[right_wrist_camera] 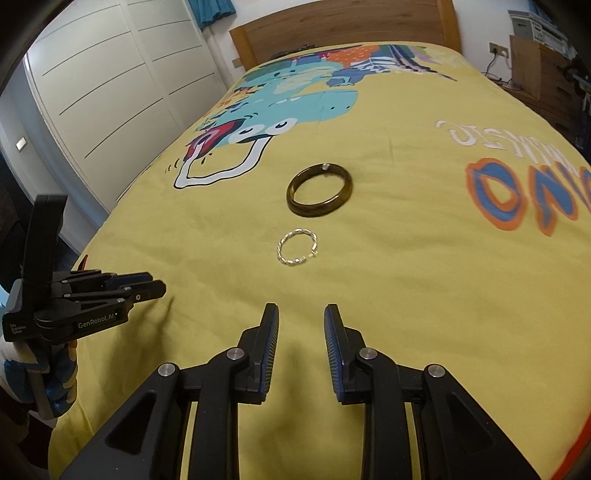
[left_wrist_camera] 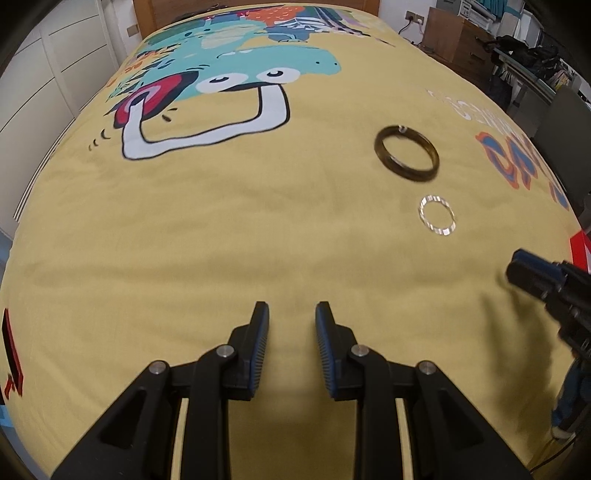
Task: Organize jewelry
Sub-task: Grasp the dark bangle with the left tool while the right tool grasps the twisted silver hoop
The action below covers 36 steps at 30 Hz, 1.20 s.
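A dark brown bangle (right_wrist_camera: 319, 192) lies flat on the yellow bedspread (right_wrist_camera: 406, 277), with a thin twisted silver bracelet (right_wrist_camera: 297, 246) just in front of it. My right gripper (right_wrist_camera: 301, 314) hovers near the silver bracelet, jaws open and empty. In the left wrist view the bangle (left_wrist_camera: 406, 153) and silver bracelet (left_wrist_camera: 436, 215) lie up and to the right of my left gripper (left_wrist_camera: 291, 310), which is open with nothing between its fingers. The right gripper (left_wrist_camera: 524, 271) enters at the right edge there; the left gripper (right_wrist_camera: 147, 286) shows at the left of the right wrist view.
The bedspread carries a cartoon dinosaur print (right_wrist_camera: 288, 107) and orange lettering (right_wrist_camera: 517, 195). A wooden headboard (right_wrist_camera: 343, 26) stands at the far end. White wardrobe doors (right_wrist_camera: 110, 92) run along the left; a wooden cabinet (right_wrist_camera: 543, 70) and clutter stand at the right.
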Available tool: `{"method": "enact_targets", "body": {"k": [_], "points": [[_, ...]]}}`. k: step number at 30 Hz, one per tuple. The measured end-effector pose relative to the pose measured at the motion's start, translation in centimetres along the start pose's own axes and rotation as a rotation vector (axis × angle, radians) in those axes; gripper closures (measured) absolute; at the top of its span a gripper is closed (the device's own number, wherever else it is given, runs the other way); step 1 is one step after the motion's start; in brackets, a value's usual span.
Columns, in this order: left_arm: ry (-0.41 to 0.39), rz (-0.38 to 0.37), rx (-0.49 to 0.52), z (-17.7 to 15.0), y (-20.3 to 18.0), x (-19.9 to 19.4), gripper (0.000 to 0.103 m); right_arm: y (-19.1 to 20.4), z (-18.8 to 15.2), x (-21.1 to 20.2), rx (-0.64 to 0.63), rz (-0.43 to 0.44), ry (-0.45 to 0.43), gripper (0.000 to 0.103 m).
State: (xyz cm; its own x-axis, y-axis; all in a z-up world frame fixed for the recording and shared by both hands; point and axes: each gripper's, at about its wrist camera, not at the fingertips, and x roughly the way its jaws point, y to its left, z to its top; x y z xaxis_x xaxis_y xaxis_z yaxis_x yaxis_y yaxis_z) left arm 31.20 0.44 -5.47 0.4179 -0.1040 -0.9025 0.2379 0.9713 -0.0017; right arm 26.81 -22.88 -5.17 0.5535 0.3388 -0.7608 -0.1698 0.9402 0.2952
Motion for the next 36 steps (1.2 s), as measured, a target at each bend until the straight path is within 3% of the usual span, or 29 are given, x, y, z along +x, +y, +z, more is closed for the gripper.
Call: {"method": "enact_targets", "body": {"k": [3,16,20,22,25,36], "points": [[-0.008,-0.005,0.004,1.4,0.2,0.8,0.078,0.1,0.8,1.5,0.006,0.002,0.003,0.065],[-0.021,-0.025,0.0,4.7,0.9,3.2,0.078,0.7,3.5,7.0,0.005,0.003,0.007,0.054],[-0.016,-0.031,0.003,5.1,0.6,3.8,0.078,0.9,3.7,8.1,-0.004,-0.02,0.017,0.054],[-0.012,-0.036,0.001,5.4,0.5,4.1,0.078,0.7,3.6,8.4,-0.01,-0.036,0.021,0.063],[-0.007,-0.047,-0.001,5.9,0.1,4.5,0.078,0.5,3.6,8.5,-0.016,-0.043,0.024,0.063],[-0.018,-0.095,0.017,8.4,-3.4,4.9,0.078,-2.3,3.2,5.3,-0.014,-0.046,-0.015,0.064]]}}
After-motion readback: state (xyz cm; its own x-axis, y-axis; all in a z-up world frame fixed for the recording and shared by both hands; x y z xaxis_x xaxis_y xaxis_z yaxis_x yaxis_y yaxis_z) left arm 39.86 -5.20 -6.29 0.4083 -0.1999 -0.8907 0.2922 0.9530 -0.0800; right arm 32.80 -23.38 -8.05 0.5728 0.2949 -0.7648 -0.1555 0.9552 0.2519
